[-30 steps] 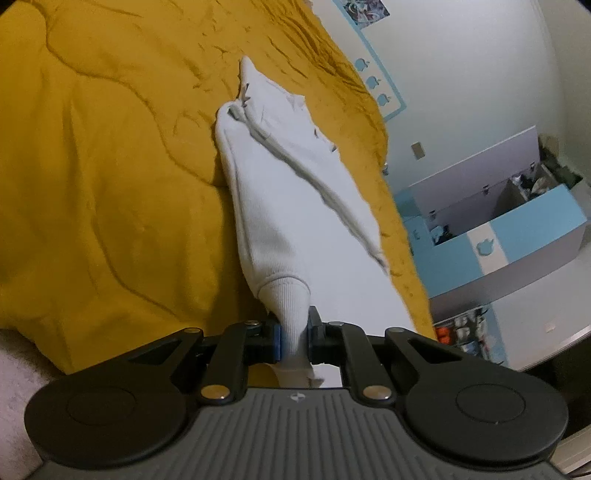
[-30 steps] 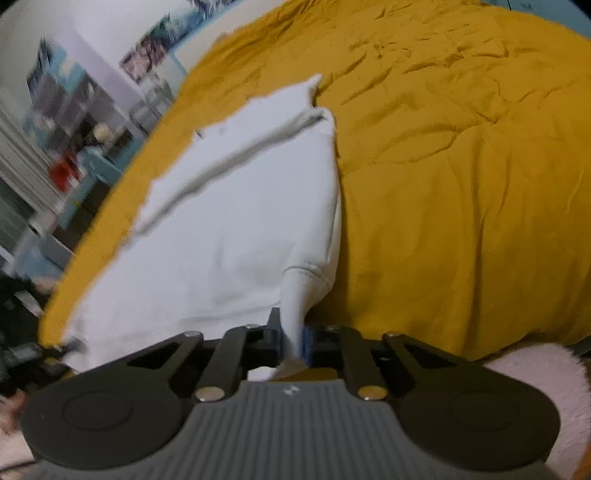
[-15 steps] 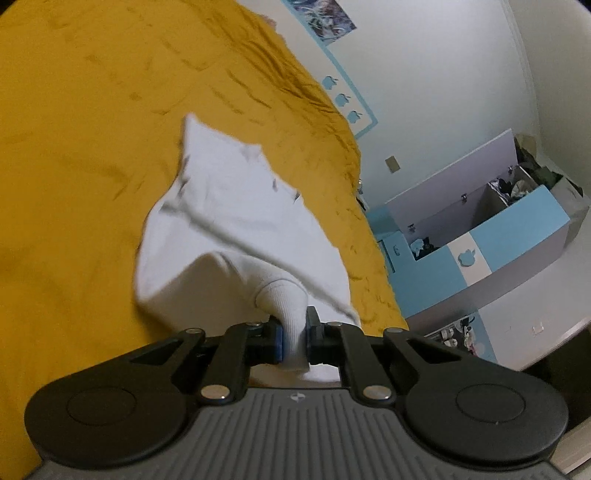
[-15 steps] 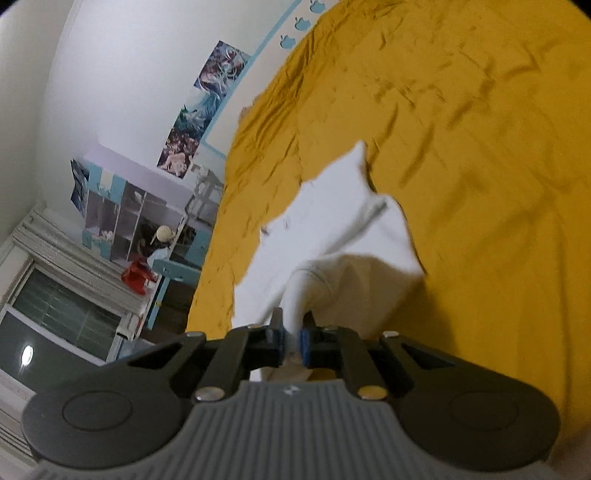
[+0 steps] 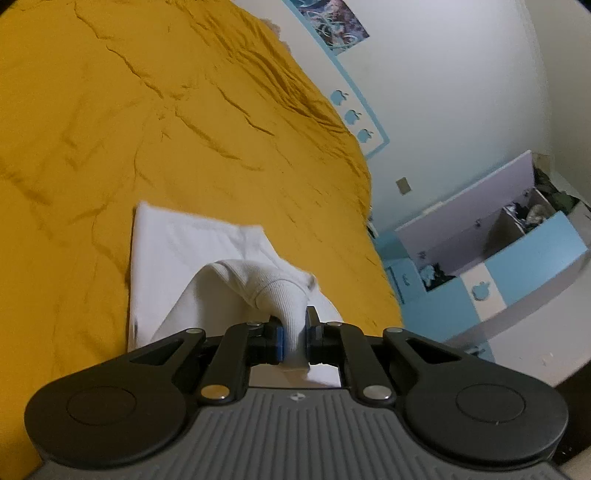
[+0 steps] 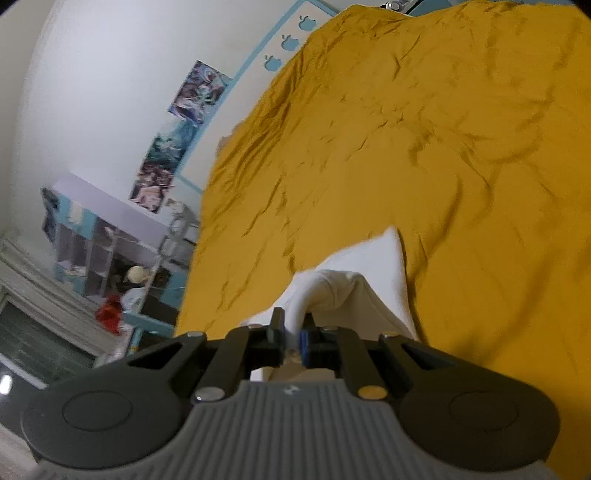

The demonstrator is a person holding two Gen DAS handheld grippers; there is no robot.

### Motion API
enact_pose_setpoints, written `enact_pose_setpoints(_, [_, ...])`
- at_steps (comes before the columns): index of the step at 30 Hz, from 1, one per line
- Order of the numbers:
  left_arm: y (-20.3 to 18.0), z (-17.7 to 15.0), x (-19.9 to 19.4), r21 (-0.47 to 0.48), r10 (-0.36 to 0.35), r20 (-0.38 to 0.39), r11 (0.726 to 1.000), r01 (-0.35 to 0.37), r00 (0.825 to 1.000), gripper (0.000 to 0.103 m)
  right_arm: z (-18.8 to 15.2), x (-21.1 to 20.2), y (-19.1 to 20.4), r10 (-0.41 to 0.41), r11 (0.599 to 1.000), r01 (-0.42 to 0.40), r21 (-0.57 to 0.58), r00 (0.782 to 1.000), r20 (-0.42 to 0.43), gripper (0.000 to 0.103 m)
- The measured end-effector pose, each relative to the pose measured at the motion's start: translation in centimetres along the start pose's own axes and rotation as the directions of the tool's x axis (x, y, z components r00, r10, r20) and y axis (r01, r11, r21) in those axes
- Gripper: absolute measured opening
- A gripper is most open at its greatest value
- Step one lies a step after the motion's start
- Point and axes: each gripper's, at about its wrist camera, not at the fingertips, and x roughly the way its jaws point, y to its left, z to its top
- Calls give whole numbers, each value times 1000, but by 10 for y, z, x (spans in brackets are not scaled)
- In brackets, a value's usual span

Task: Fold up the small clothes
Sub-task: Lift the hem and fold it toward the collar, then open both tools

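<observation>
A white garment (image 5: 192, 258) lies on the yellow bedspread (image 5: 147, 129), partly folded over itself. My left gripper (image 5: 294, 334) is shut on a ribbed edge of the garment, which bunches up just ahead of the jaws. In the right wrist view the same white garment (image 6: 373, 266) shows as a raised fold on the bedspread (image 6: 443, 147). My right gripper (image 6: 293, 338) is shut on another edge of it. The garment's near part is hidden under both gripper bodies.
A white wall with posters (image 5: 334, 22) and apple stickers (image 5: 351, 116) runs behind the bed. A blue and white cabinet (image 5: 498, 254) stands to the right of the bed. Shelves with toys (image 6: 122, 266) stand to the left in the right wrist view.
Both grippers have carried the held garment edges forward over the rest of it. The long spread-out garment now lies as a short, doubled shape, and both cameras have tilted up toward the wall.
</observation>
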Motion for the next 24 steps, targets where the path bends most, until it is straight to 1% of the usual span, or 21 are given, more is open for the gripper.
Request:
enact_pose_setpoints(2, [14,11,22,-38,15,-2,999,-15,1000,11,12,29,-1,-27,1000,27,2,1000,-8,3])
enact_pose_setpoints(4, [31,19,41,-102,28,-16,994,-29,999,11,20,57,-5,-69,998,69,5,997,-20,3])
enact_pose_setpoints(5, [40,21,51,-109,44,-18,993,-46,999,11,22,69,-8,-83,996,84,9,996,-28,3])
enact_pose_setpoints(6, [46,24,60,-99,65,-34,993,-68,997,12,23,80,-12,-100,995,101,16,994,-35,3])
enact_pose_setpoints(7, [51,25,69,-85,101,-47,991,-105,994,12,25,93,-16,-122,992,123,20,992,-41,3])
enact_pose_setpoints(8, [56,25,75,-79,136,-49,987,-140,989,15,26,104,-19,-140,990,141,13,989,-48,3])
enact_pose_setpoints(9, [61,26,83,-75,172,-67,981,-177,983,20,27,114,-21,-170,985,170,-2,985,-42,3])
enact_pose_setpoints(10, [66,26,88,-72,214,-80,973,-220,974,21,29,122,-22,-209,978,208,-32,977,-36,4])
enact_pose_setpoints(11, [68,24,90,-70,229,-83,970,-235,970,25,29,127,-25,-229,972,226,-63,973,-36,4])
enact_pose_setpoints(13, [66,23,86,-57,220,-83,973,-225,972,25,31,130,-29,-233,970,230,-74,972,-26,5])
enact_pose_setpoints(14, [61,25,82,-37,212,-81,976,-215,974,25,31,126,-29,-228,971,226,-80,974,-16,11])
enact_pose_setpoints(15, [55,29,78,-7,212,-81,977,-213,974,25,31,119,-27,-236,967,237,-98,972,18,18])
enact_pose_setpoints(16, [52,35,73,16,217,-79,976,-217,973,26,32,110,-21,-258,955,267,-131,963,79,41])
enact_pose_setpoints(17, [43,38,66,48,223,-74,974,-220,972,26,31,100,-16,-263,945,282,-165,956,130,51])
enact_pose_setpoints(18, [34,42,60,71,226,-67,973,-221,972,26,32,93,-11,-255,938,284,-199,953,161,50])
enact_pose_setpoints(19, [27,47,54,88,228,-58,971,-223,972,28,33,86,-6,-243,932,278,-231,955,168,50])
enact_pose_setpoints(20, [18,51,45,106,233,-23,968,-229,972,38,33,81,-1,-233,930,268,-251,959,163,50])
enact_pose_setpoints(21, [10,55,37,112,228,24,967,-230,973,54,32,77,3,-224,928,259,-269,962,154,50])
enact_pose_setpoints(22, [4,59,25,107,207,73,971,-214,976,60,31,75,6,-217,926,251,-281,965,146,50])
enact_pose_setpoints(23, [-1,59,14,107,167,118,978,-180,979,67,28,72,9,-205,925,237,-295,969,136,50])
enact_pose_setpoints(24, [-4,58,7,111,128,128,984,-143,983,70,25,70,13,-191,923,220,-316,974,123,50])
